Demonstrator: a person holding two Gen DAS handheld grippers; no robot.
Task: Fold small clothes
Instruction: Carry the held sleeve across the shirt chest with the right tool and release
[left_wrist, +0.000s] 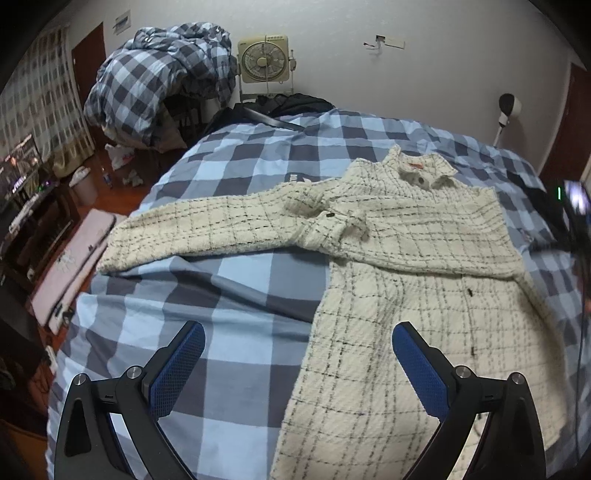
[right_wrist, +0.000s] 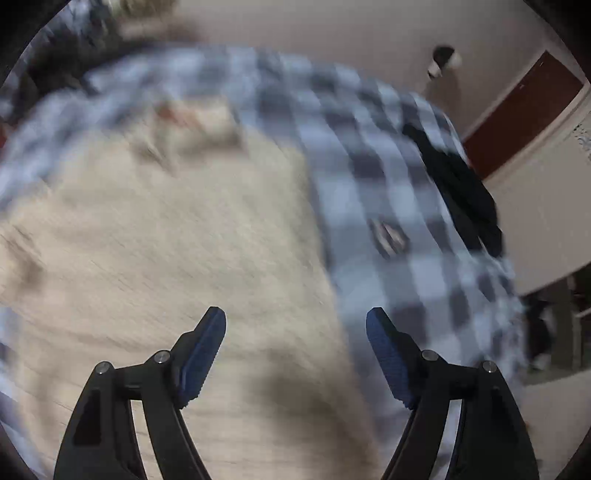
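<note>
Left tool (left_wrist: 298, 334) agape, cream checked jacket (left_wrist: 399, 258) on bed (left_wrist: 229, 295)

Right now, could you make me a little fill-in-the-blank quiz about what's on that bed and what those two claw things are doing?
1. The cream jacket lies on a bed cover patterned in blue ____.
2. One sleeve lies folded ____ the jacket's chest.
3. The left gripper is ____, with nothing between its fingers.
4. The right gripper is open above the jacket's ____ edge.

Missing words: checks; across; open; right
</note>
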